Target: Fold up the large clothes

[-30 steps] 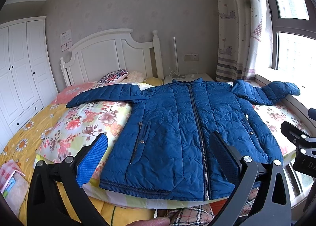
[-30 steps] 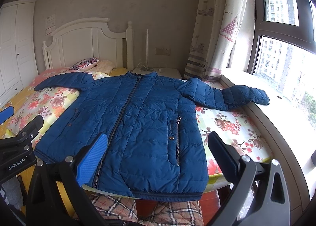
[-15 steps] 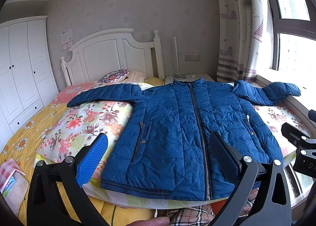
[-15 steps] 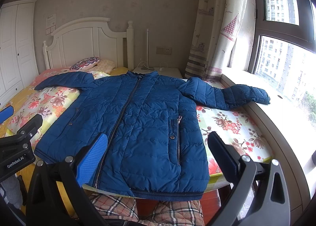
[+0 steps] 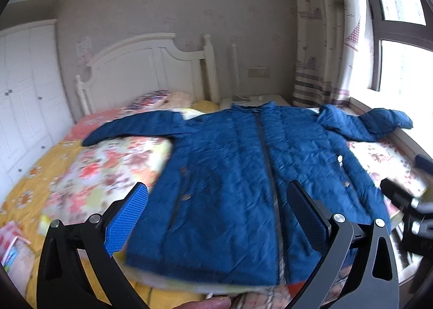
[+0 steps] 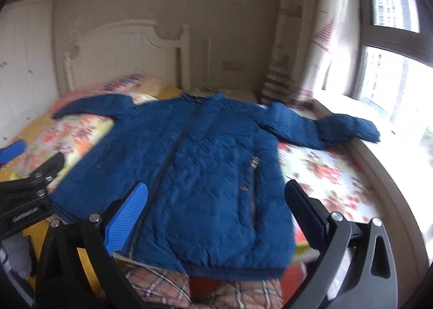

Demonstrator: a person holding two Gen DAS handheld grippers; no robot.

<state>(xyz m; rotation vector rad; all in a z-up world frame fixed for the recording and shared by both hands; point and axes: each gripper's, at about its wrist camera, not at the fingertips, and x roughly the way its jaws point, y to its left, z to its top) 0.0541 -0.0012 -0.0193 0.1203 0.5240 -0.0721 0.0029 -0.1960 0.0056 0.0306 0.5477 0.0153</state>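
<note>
A blue quilted jacket (image 5: 243, 173) (image 6: 211, 168) lies flat and zipped on the bed, collar toward the headboard, hem at the near edge. Its left sleeve (image 5: 130, 128) stretches out over the floral quilt; its right sleeve (image 6: 324, 128) reaches the window ledge. My left gripper (image 5: 216, 209) hovers open above the hem, left of the zipper, touching nothing. My right gripper (image 6: 216, 206) is open too, above the hem on the jacket's right half. Both views are blurred by motion.
The bed carries a floral quilt (image 5: 102, 168) over a yellow sheet, with a white headboard (image 5: 146, 71) behind. A white wardrobe (image 5: 24, 98) stands at the left. Curtain (image 6: 303, 38) and window ledge (image 6: 384, 152) run along the right. Plaid cloth (image 6: 167, 287) sits below the hem.
Both cameras have tipped and moved forward toward the jacket, which now looks larger and blurred. The jacket itself has not shifted, and both grippers stay open.
</note>
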